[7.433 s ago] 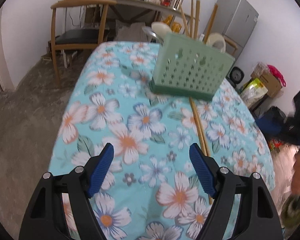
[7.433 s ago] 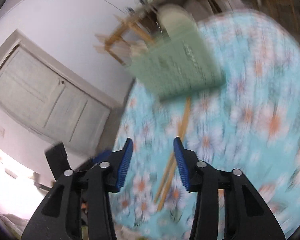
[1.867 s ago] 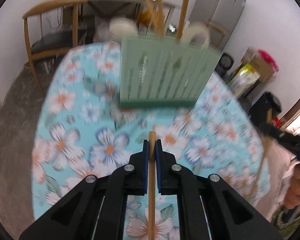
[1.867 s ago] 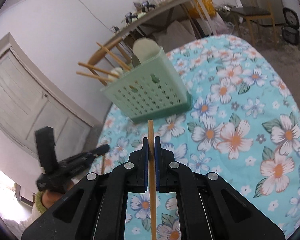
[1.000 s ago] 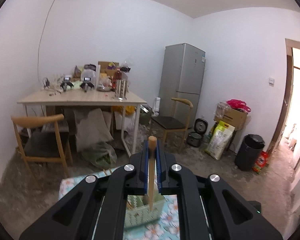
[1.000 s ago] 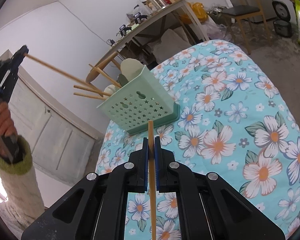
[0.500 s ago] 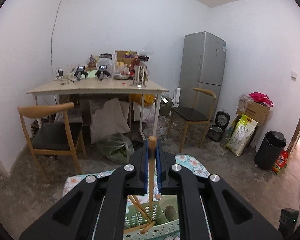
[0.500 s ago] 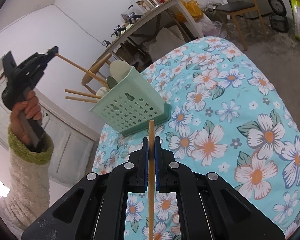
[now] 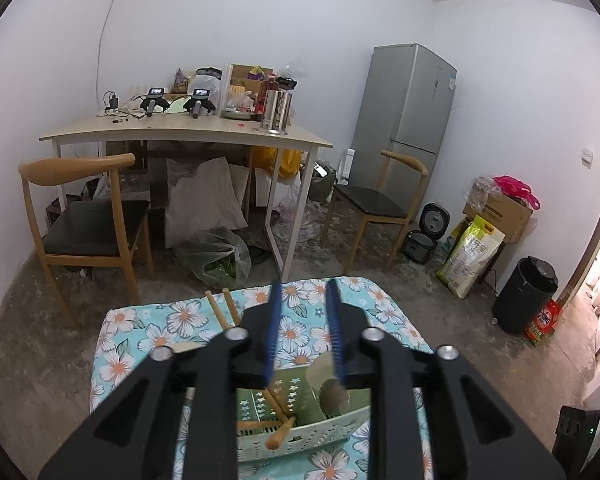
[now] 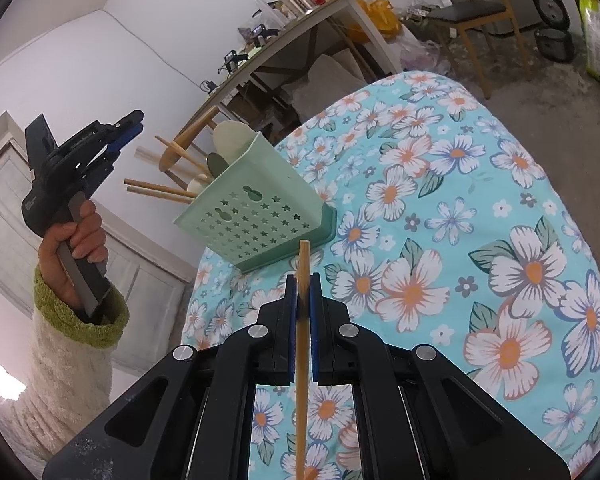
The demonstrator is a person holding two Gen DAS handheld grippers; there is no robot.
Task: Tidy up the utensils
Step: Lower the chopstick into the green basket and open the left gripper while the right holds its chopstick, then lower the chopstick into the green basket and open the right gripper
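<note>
- Left claw [image 9: 303, 334] hangs parted above the green basket [image 9: 300, 436] of chopsticks.
- Right claw [image 10: 302, 304] is clamped on a chopstick [image 10: 302, 344].
- Basket stands on the flowered bench [image 10: 480, 208]; chairs, fridge [image 9: 404, 120] behind.

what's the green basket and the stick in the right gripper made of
Basket: looks like moulded plastic, matte pale green, with cleanly punched star holes. Stick in the right gripper: probably bamboo or wood, a plain tan, unpainted chopstick with a squared tip.

Chopsticks [image 10: 160, 192] in basket [image 10: 256, 220] on table [image 10: 480, 208]
</note>
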